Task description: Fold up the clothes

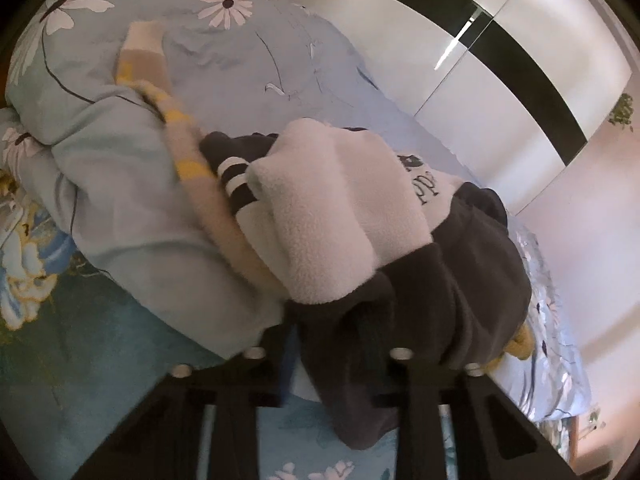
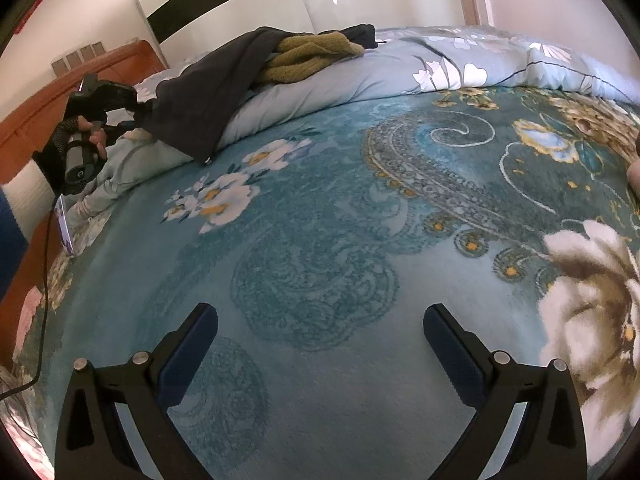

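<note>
Teal patterned bedspread lies bare ahead of the right tool, fingers spread wide, grasping nothing; open room reaches to the pale-blue duvet bunched along the far edge. Left tool is clenched on a dark garment at the duvet's near edge. Pile on duvet: one dark garment, one white fleece, one olive knit, one yellow-striped piece.
</note>
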The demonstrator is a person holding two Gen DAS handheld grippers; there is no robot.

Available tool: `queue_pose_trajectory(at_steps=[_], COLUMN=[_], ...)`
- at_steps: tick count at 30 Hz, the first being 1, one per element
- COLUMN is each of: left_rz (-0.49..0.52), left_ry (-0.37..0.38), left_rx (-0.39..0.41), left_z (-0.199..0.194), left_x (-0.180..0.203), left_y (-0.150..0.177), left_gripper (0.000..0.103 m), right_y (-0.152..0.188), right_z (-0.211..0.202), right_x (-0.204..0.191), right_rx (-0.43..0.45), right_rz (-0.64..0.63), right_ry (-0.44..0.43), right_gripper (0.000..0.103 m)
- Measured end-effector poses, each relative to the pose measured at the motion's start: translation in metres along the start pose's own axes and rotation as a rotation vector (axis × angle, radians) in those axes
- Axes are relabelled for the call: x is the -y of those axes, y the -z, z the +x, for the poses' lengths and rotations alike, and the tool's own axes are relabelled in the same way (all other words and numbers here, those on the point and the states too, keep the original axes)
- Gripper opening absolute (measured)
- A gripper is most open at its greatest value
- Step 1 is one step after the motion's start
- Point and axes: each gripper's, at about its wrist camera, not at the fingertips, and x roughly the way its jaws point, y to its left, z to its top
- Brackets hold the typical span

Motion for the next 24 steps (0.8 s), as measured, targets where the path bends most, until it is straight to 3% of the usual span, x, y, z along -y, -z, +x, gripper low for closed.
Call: queue_pose_trajectory(at_steps=[1, 4, 8, 14, 18, 19, 24], left_rz=[0.009, 0.041, 0.155, 0.330, 0.411, 0.438, 0.572], left_ry=[-0.010, -0.004, 0.131, 0.337, 0.486, 0.497, 0.553], left_rx=[0.017, 0.067, 0.160, 0.201, 0.163, 0.159, 0.140], left_z=[-0.004, -0.014, -0.071, -0.144, -0.181, -0.184, -0.199], left_x=[0.004, 0.022, 0.062, 0.107, 0.129, 0.132, 0.146], left_y=[0.001, -0.003, -0.001, 0.004, 0.026, 0.035, 0.078], left_gripper=[0.010, 0.008, 0.005, 0.004, 0.004, 0.000, 0.000], right_y=[0.000, 0.000, 0.002, 0.002, 0.004, 0.004, 0.008], right_z=[-0.001, -0.003, -0.010, -0.026, -0.038, -0.042, -0.062], right_x=[0.001, 0.002, 0.003, -0.004, -0.016, -0.018, -0.021], right_rx=[0.000, -0.004, -0.007, 0.013, 0.028, 0.036, 0.069], right_rz=[0.003, 0.001, 0.009, 0.055, 0.047, 0.047, 0.067], right_ry=[-0.001, 0.011, 0.033, 0.006, -0.013, -0.019, -0.023], right_gripper=[0.103, 0.103, 0.103, 0.103, 0.103, 0.103, 0.103])
